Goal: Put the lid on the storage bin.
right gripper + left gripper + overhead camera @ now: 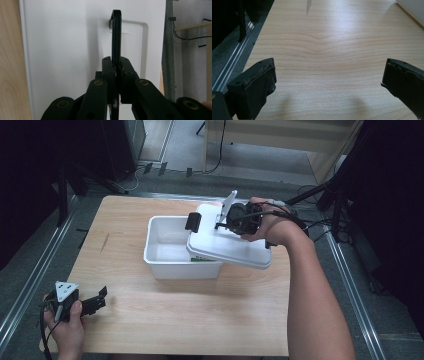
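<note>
A white plastic bin point(159, 256) stands in the middle of the wooden table point(125, 225). Its white lid point(231, 249) lies tilted over the bin's right half and leaves the left half uncovered. A black clip point(192, 221) hangs at the lid's left end. My right gripper point(224, 223) is above the lid, shut on the thin black handle point(116, 32) that stands up from the lid point(62, 50); the jaws point(116, 63) pinch it from both sides. My left gripper point(102, 298) rests at the table's front left corner, open, with bare wood between its pads point(329, 77).
The bin's corner point(414, 10) shows at the top right of the left gripper view. Metal rails point(35, 280) run along the floor left of the table. Cables and black stands point(330, 195) crowd the floor at the back right. A green patch point(202, 260) shows under the lid's edge.
</note>
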The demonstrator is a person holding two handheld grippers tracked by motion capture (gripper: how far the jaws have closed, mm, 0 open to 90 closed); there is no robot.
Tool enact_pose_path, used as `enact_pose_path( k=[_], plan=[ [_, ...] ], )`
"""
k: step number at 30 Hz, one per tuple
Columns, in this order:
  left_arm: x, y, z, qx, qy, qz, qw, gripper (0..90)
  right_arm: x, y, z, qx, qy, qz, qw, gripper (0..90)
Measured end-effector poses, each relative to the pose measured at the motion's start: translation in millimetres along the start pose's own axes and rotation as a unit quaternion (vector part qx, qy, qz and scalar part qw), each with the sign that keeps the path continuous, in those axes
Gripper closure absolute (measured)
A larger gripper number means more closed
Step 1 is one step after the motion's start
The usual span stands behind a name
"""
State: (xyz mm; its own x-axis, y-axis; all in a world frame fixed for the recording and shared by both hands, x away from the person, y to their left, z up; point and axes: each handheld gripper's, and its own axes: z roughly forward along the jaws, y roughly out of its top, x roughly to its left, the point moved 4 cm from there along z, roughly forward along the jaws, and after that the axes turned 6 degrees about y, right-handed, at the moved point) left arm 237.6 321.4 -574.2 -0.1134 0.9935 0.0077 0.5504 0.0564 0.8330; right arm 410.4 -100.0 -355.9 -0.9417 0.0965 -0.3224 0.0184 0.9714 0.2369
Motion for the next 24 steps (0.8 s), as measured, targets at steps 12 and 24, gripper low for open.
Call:
enact_pose_path(
  k=[12, 24],
  plan=[
    [0.8, 0.0, -0.4, 0.0, -0.002, -0.004, 1.0, 0.0, 4.7, 28.9, 11.5, -0.008, 0.01, -0.023, 0.9996, 85.2],
    [-0.2, -0.2, -0.5, -0.001, -0.001, 0.0, 1.0, 0.0, 8.1, 53.5, 16.1, -0.017, 0.018, -0.036, 0.9991, 85.2]
  ],
)
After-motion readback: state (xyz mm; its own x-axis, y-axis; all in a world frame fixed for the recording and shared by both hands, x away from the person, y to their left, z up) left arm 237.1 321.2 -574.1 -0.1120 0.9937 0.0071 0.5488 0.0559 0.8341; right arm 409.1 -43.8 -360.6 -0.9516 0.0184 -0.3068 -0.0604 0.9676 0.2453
